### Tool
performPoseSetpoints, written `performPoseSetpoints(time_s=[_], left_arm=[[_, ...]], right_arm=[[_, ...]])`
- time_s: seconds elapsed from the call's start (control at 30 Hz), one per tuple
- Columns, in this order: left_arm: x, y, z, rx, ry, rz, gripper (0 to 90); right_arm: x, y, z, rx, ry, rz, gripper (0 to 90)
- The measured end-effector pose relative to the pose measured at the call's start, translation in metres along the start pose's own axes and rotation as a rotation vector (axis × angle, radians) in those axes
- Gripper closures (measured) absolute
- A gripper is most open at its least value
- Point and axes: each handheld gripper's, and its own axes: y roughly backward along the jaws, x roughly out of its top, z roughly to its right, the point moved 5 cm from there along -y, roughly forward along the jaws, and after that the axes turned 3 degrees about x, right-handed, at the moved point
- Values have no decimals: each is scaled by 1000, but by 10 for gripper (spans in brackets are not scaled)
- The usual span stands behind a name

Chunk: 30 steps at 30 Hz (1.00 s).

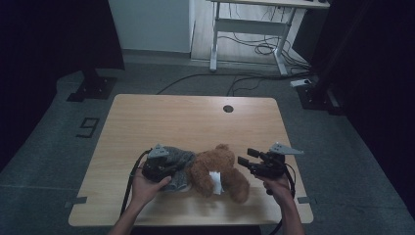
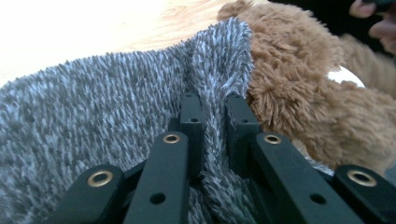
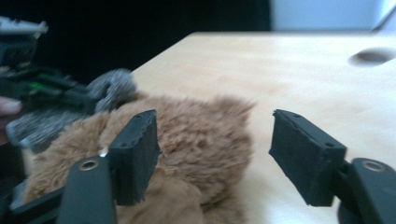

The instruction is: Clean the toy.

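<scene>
Grey fuzzy cloth point(image 2: 116, 116) pinched in left gripper point(image 2: 214, 116); right gripper point(image 3: 215, 154) spread wide, level, beside brown plush bear point(image 1: 218, 171).

Light wooden table point(image 1: 161, 117) (round hole), brown teddy bear point(image 1: 221, 169) beside grey fuzzy garment point(image 1: 182, 159).

A brown plush bear point(image 1: 218, 171) is laid on the table's near edge, a fuzzy grey garment point(image 1: 181, 164) bunched against its left side.
</scene>
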Motion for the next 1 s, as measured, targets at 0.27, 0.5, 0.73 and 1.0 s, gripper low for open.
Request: performPoseSetpoints(time_s=[0.27,0.5,0.73,1.0], left_arm=[[-9,6,2,-26,15,7,798],[-19,13,5,-58,25,9,797],[-21,11,8,-53,15,12,797],[0,-11,9,2,-20,42,796]], right_arm=[[-38,-48,-23,69,-6,-190,126],[-60,-67,-22,115,-63,-327,126],[-65,-65,-28,102,19,-293,343],[-56,-67,-13,-26,12,-155,557]])
